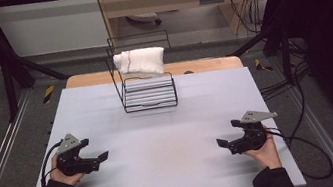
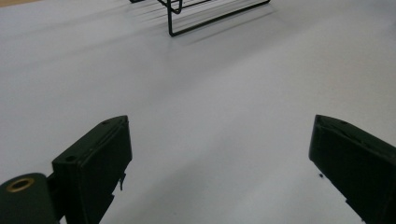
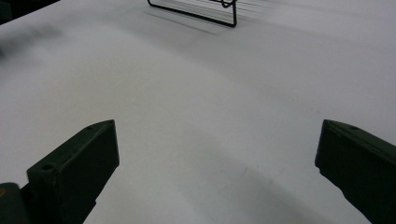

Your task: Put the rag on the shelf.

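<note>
A: Where do the two grippers sit on the table (image 1: 167, 174)?

B: In the high view the left gripper (image 1: 103, 156) lies at about eight o'clock of the pale grey tabletop, held in the person's left hand (image 1: 64, 174). The right gripper (image 1: 222, 142) lies at about four o'clock, in the right hand (image 1: 265, 151). They point toward each other, well apart.

A: Are their jaws spread?

B: Yes. In each gripper view the two black jaws stand wide apart with only bare tabletop between them; neither grips anything.

A: And the rack?

B: A black wire rack (image 1: 148, 90) stands at twelve o'clock, near the far edge. A white folded cloth (image 1: 140, 62) is draped over its upright back. The rack's front edge shows at the top of the left gripper view (image 2: 205, 18) and the right gripper view (image 3: 196, 14).
</note>
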A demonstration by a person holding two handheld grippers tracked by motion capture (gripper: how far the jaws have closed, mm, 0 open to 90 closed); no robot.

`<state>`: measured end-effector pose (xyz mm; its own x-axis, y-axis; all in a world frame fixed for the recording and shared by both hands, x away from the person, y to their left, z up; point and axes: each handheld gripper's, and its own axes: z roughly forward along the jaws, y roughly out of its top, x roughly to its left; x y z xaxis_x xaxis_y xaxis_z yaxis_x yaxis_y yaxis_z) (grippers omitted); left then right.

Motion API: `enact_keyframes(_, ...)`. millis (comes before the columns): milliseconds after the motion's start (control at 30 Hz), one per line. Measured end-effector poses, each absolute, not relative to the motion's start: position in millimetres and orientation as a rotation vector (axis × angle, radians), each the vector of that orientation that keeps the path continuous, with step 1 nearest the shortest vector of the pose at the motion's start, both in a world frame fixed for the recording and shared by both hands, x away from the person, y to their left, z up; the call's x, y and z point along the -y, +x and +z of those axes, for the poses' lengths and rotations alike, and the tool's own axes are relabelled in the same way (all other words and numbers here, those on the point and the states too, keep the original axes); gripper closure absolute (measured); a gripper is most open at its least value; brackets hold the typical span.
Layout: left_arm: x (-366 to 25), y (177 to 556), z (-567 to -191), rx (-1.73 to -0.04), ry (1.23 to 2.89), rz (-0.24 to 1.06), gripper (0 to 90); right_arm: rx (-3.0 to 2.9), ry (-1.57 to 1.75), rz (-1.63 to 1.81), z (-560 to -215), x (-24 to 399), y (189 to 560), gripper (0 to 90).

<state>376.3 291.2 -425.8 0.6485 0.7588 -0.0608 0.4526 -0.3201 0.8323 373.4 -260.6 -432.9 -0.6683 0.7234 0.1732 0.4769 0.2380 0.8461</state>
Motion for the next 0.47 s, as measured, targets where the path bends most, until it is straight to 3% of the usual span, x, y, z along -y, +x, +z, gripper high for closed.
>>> enact_keyframes(467, -293.2, 369.6, -434.1, -0.957, 1.982, 0.408, 5.8, -2.287, 1.140, 1.370, -439.2, 267.7, 367.8, 0.3)
